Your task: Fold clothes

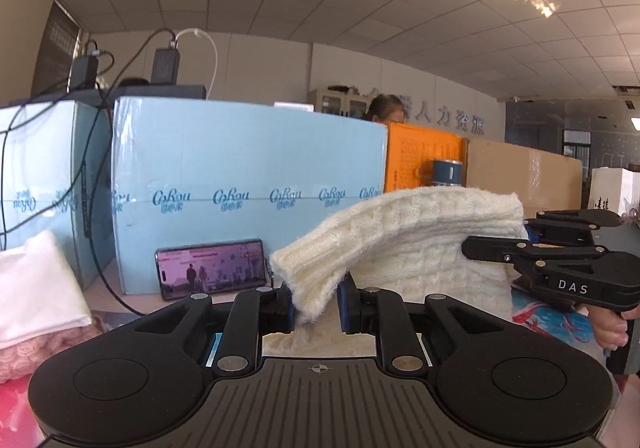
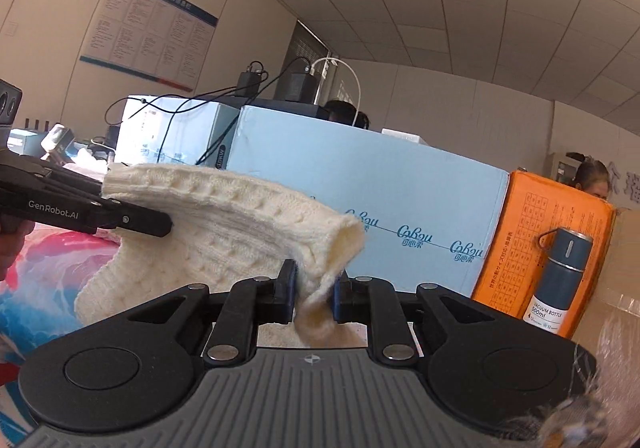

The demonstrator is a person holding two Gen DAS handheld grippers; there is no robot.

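Note:
A cream cable-knit sweater [image 1: 404, 244] is held up off the table between both grippers. My left gripper [image 1: 316, 304] is shut on a ribbed edge of it at lower centre of the left wrist view. My right gripper [image 2: 314, 290] is shut on another edge of the sweater [image 2: 240, 232]. Each gripper also shows in the other's view: the right one [image 1: 500, 244] at the sweater's right side, the left one [image 2: 160, 222] at its left side. The rest of the sweater hangs down to the table behind the jaws.
Light blue cartons [image 1: 248, 184] stand close behind, with an orange box [image 2: 540, 244] and a blue vacuum bottle [image 2: 560, 280] to the right. A phone [image 1: 212, 268] leans on the carton. Folded white and pink clothes [image 1: 36, 300] lie left. A colourful cloth [image 2: 48, 260] covers the table.

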